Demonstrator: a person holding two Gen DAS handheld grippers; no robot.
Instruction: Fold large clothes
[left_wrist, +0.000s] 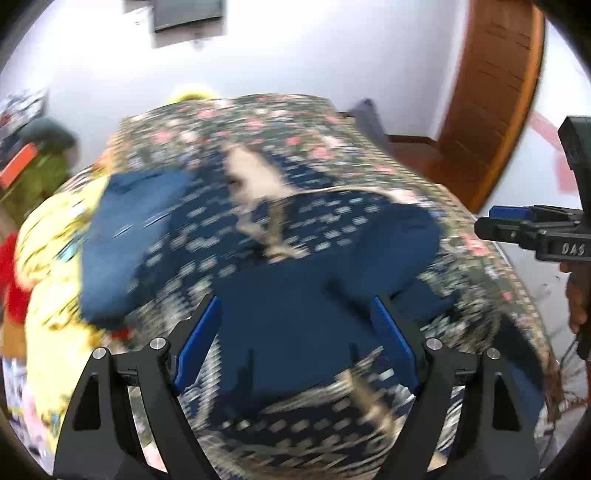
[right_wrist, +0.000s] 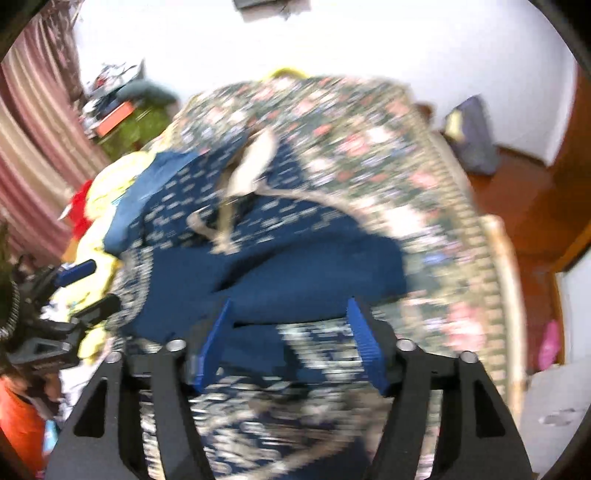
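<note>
Blue garment (left_wrist: 295, 280) lies mid-bed on the floral bedspread (left_wrist: 280, 122), toward the near edge. One flap looks already folded over; cream lining (left_wrist: 255, 177) shows at the far end. Judging by the loose, uneven outline, more folds are left.

Left gripper (left_wrist: 295, 343): jaws wide, nothing held, hanging over the plain blue panel.
Right gripper (right_wrist: 291, 343): jaws apart, nothing pinched, over the cloth's near edge.

Yellow clothes pile (left_wrist: 48, 266) plus a red item (left_wrist: 14, 284) crowd the bed's left edge, touching the garment; likely in the way of a leftward fold. Heavy motion blur, so fine creases are unreadable.
</note>
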